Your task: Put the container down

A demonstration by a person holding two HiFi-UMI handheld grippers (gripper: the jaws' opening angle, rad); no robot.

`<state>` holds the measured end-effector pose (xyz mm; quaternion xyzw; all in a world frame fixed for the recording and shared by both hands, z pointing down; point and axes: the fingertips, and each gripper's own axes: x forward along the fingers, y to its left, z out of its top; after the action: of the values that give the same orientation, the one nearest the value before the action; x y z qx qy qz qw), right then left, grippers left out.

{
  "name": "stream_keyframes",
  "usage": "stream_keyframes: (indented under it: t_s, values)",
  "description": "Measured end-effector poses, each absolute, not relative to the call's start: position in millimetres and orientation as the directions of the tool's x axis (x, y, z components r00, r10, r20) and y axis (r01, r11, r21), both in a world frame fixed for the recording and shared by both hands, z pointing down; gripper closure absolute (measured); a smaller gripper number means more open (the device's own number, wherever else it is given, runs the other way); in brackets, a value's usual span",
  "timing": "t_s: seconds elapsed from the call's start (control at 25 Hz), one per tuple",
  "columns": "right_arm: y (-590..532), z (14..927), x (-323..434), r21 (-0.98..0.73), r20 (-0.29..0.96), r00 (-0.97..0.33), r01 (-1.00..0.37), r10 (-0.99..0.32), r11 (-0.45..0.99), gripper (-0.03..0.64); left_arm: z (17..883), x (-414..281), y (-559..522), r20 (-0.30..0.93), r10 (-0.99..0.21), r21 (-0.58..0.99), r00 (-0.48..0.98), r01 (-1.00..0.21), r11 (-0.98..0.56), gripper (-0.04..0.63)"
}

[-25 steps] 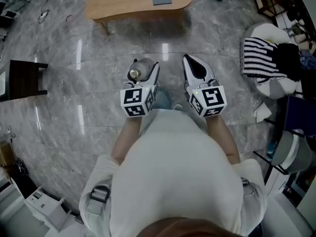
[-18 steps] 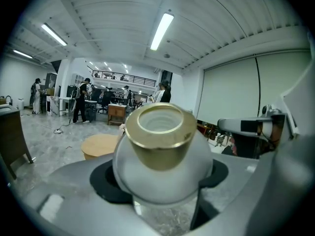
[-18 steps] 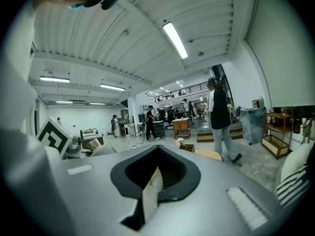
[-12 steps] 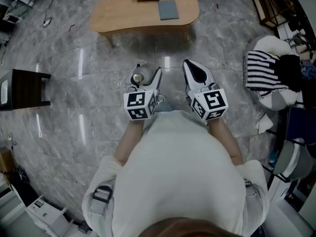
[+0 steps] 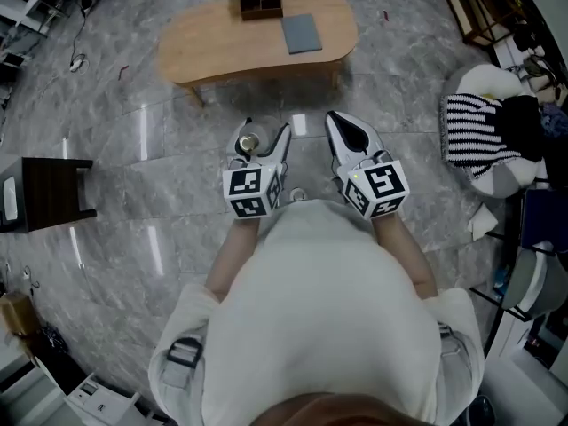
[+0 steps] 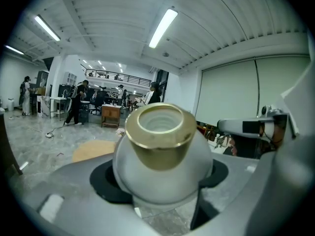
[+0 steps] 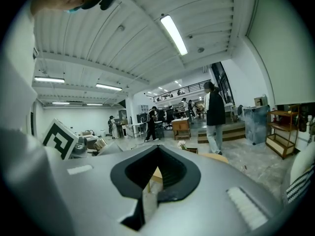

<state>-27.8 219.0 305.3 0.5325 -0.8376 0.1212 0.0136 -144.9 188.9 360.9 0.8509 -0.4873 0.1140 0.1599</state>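
one grey container (image 6: 162,168) clamped between left claw (image 5: 264,142) jaws, right claw (image 5: 343,124) closed, empty

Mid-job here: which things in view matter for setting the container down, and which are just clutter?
Job: round grey container with gold neck, clamped in left gripper; kidney-shaped light wooden table, likely landing spot.
Lying about: shut, empty right gripper; dark brown side table; black-and-white striped cloth; flat grey pad.

Matt body, polished floor
Rounded grey-white container (image 6: 162,181) looks smooth and matt, its gold collar (image 6: 160,149) satin metal; grey marble floor (image 5: 133,176) glossy.
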Motion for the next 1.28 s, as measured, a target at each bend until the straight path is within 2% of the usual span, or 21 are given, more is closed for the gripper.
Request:
stream_keyframes:
  t_s: [0.36, 0.96, 1.28]
  values:
    - [174, 317, -11, -0.229, 0.172, -0.414, -0.899, -0.894, 0.373, 0.615, 376, -141, 146, 0.387, -0.779, 0.156, 0.493, -0.868, -0.472, 0.247]
    - [7, 304, 52, -0.134, 0.164, -0.528, -0.849, -0.833, 0.511, 0.615, 372, -86, 1, 0.364, -0.843, 0.158, 0.395, -0.918, -0.363, 0.247]
    - [-54, 313, 89, -0.146, 0.167, -0.583, -0.812, -0.795, 0.564, 0.615, 387, -57, -50, 0.378, -0.867, 0.168, 0.324, -0.945, -0.280, 0.247]
